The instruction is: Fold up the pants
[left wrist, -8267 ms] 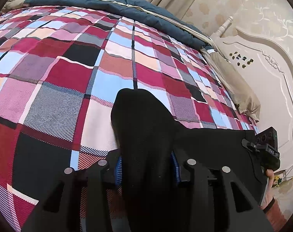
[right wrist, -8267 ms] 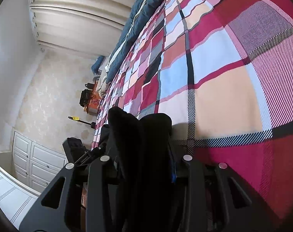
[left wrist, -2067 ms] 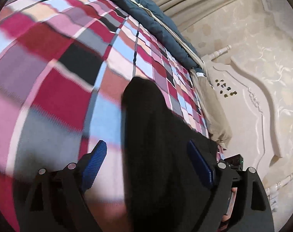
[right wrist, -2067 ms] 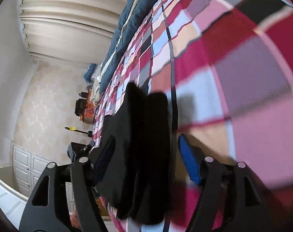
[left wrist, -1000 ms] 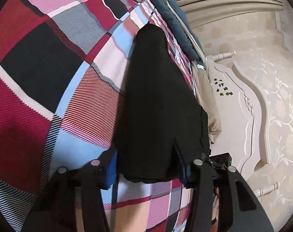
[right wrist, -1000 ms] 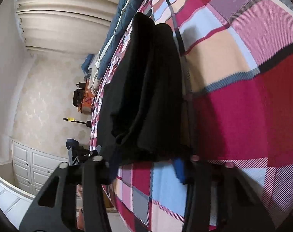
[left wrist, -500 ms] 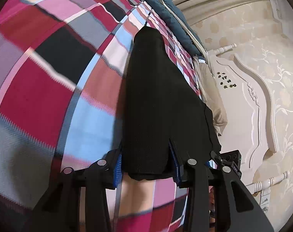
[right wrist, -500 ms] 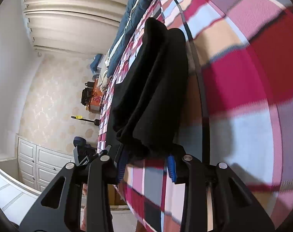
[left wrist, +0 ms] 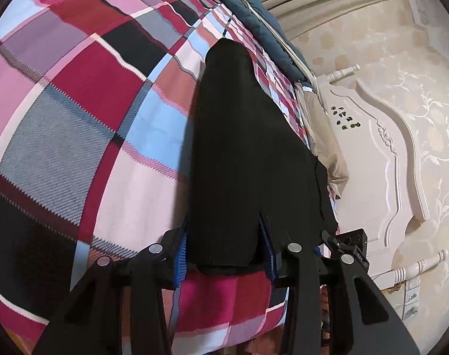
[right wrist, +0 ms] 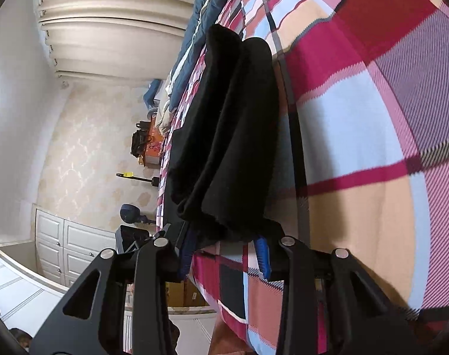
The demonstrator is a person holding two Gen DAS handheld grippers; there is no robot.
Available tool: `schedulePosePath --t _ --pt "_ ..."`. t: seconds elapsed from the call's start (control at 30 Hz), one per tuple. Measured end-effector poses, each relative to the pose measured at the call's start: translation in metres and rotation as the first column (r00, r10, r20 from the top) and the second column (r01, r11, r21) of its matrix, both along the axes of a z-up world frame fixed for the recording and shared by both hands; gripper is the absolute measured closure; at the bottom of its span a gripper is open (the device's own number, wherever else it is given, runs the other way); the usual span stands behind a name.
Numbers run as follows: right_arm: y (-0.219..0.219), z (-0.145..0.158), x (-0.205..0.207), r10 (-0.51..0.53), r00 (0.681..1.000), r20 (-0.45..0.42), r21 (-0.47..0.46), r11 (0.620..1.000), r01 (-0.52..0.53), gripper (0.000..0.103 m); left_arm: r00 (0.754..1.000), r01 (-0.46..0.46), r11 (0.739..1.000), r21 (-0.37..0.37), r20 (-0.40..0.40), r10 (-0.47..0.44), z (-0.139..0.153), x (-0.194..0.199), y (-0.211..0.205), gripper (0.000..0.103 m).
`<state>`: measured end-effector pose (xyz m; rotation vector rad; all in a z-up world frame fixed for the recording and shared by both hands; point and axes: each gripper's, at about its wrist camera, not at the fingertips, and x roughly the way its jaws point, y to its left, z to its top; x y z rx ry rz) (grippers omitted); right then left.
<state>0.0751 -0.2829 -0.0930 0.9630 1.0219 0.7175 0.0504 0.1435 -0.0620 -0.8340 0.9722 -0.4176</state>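
A bed covered in a plaid blanket of red, pink, blue and black squares fills both views, with a dark blue quilt bunched along its far edge. Only the left wrist view shows the carved cream headboard and a beige pillow against it. Only the right wrist view shows the pleated cream curtains, white panelled cabinet doors and an orange box by the wallpapered wall.

The black fabric pants lie folded lengthwise on the blanket, stretching away from both cameras. The left gripper is clenched on their near end, blue pads pressing either side of the cloth. In the right wrist view the pants show as stacked layers, and the right gripper grasps their bunched near edge the same way. The right gripper's body shows at the left view's lower right.
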Motion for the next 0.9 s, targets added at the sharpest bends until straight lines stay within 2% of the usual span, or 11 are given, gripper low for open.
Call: schedulePosePath --t 0.43,0.73,0.83,0.9 --pt "-0.002 -0.006 0.002 0.009 1.0 0.0 0.029 1.0 -0.009 0.069 1.0 0.003 1.0 -0.028 0.007 -0.002 -0.01 0.004 0.004 0.06" --pt "-0.005 -0.007 -0.001 0.008 1.0 0.003 0.043 0.999 -0.008 0.063 0.999 -0.016 1.0 0.015 0.042 0.015 -0.006 -0.001 -0.002 0.052" --pt "-0.012 -0.009 -0.006 0.005 1.0 0.001 0.069 0.998 -0.006 0.062 0.998 -0.024 1.0 0.02 0.052 0.023 -0.005 -0.004 -0.004 0.045" --pt "-0.016 -0.009 -0.011 0.007 1.0 0.006 0.07 0.997 -0.008 0.062 0.998 -0.019 0.999 0.036 0.063 0.017 -0.002 -0.006 -0.008 0.035"
